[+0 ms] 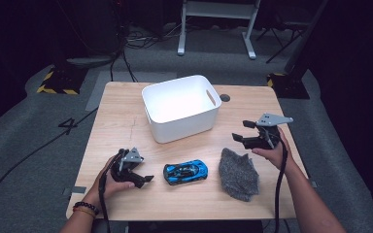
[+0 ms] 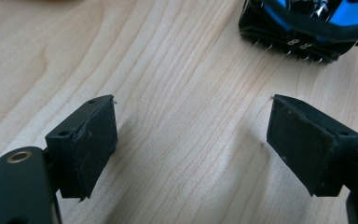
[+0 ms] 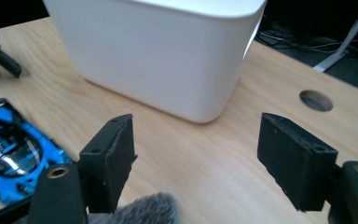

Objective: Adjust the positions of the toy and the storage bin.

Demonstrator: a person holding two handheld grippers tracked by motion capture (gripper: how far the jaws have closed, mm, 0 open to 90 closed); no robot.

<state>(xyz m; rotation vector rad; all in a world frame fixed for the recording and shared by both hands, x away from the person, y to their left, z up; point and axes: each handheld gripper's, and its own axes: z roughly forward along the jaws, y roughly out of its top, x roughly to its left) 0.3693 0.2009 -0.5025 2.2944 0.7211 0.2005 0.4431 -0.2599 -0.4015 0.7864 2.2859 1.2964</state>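
While I am holding my left gripper (image 1: 145, 179) low at the near left of the wooden table (image 1: 121, 124), its jaws are standing partway open with nothing but bare wood between them. The blue toy car (image 1: 185, 172) is lying just beyond their tips, toward the table's middle, its long axis running across the table and roughly in line with my reach. In the left gripper view the toy car (image 2: 307, 28) is sitting up and to the right of the jaw gap, cut off by the frame, so its far end is hidden. My right gripper (image 1: 240, 131) is hovering farther off, above the grey fuzzy cloth (image 1: 239, 174), jaws wide and empty, facing the white bin (image 1: 180, 108). I judge the left the nearer.
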